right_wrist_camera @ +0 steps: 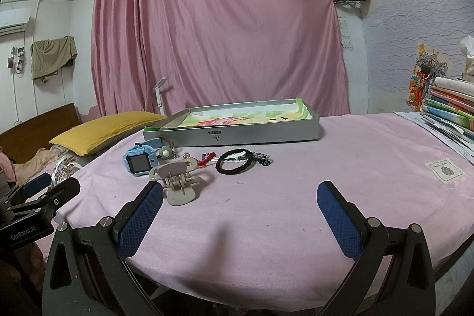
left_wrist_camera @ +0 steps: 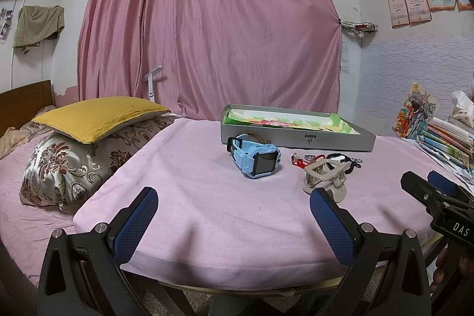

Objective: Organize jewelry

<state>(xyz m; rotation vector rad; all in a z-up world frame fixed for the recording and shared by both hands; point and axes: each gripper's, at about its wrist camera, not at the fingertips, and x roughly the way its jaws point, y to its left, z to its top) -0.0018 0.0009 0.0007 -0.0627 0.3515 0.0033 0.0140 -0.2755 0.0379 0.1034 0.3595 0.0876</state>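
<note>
Pink cloth covers the table [right_wrist_camera: 340,168], and the jewelry lies in a loose row on it just in front of a shallow grey box [right_wrist_camera: 237,132]: a blue watch [left_wrist_camera: 256,160], a beige claw clip [right_wrist_camera: 177,182], a black hair tie [right_wrist_camera: 235,162] and small red trinkets [left_wrist_camera: 300,161], too small to identify; the left gripper [left_wrist_camera: 234,215] and right gripper [right_wrist_camera: 240,215] both gape wide, empty, hovering near the table's front edge; the clip partly hides the tie in the left view.
</note>
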